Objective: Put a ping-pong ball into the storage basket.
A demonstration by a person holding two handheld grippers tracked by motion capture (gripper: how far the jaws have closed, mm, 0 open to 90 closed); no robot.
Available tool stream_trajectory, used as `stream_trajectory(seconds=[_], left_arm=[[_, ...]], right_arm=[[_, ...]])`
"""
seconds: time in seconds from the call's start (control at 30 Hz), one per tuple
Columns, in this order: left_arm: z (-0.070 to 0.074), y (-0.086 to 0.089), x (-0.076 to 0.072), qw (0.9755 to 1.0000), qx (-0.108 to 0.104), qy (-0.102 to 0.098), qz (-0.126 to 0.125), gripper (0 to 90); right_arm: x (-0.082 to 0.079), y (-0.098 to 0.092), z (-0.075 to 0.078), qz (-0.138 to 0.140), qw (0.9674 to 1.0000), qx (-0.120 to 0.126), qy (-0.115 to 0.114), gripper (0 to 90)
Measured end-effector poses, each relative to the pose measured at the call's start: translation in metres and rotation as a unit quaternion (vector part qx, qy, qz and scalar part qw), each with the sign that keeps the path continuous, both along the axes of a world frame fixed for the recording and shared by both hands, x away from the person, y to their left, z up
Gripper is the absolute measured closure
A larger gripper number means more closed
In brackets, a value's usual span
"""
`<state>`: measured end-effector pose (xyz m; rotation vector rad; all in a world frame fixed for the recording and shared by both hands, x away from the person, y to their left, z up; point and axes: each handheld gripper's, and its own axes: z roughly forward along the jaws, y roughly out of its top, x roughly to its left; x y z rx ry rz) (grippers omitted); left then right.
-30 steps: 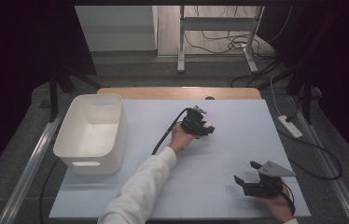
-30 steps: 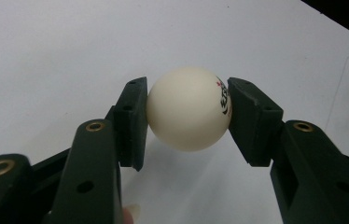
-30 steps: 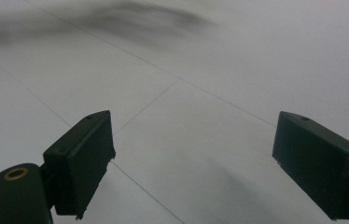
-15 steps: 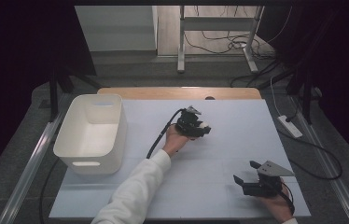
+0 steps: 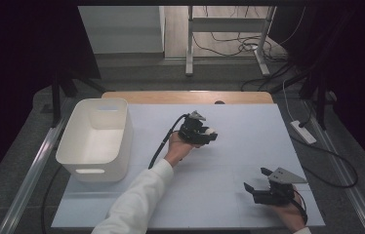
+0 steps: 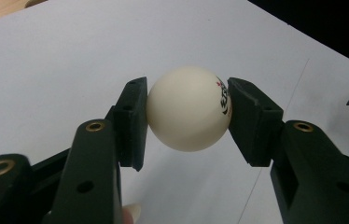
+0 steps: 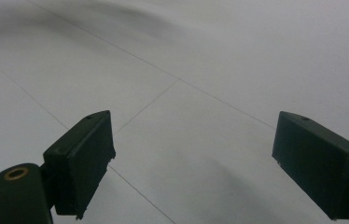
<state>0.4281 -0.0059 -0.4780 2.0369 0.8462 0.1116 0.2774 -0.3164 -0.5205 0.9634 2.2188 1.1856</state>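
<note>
At the left of the white table [image 5: 229, 195] stands a white bin [image 5: 96, 138], open side up, with bare table between it and the hands. Near the middle of the table the left gripper [image 5: 209, 136] has its two black jaws closed on a cream ping-pong ball [image 6: 189, 108], one jaw pressed to each side of it, just above the surface. At the near right corner the right gripper [image 5: 256, 180] sits low over the table, its jaws spread wide with nothing between them.
</note>
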Motion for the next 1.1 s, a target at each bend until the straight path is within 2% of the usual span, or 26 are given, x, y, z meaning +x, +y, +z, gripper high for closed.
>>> stream_trajectory(seconds=[0.27, 0.53, 1.1], left_arm=[[0.002, 0.005, -0.004, 1.0, 0.002, -0.002, 0.004, 50.6], [0.01, 0.012, -0.011, 0.9999, 0.003, -0.014, 0.003, 50.6], [0.016, 0.029, -0.026, 0.9998, 0.002, -0.018, 0.01, 50.5]], right_arm=[[0.0, 0.0, 0.0, 0.0, 1.0, 0.002, 0.0, 12.5], [0.0, 0.0, 0.0, -0.001, 1.0, -0.004, -0.001, 12.5], [0.0, 0.001, 0.0, 0.002, 1.0, -0.003, -0.003, 12.5]])
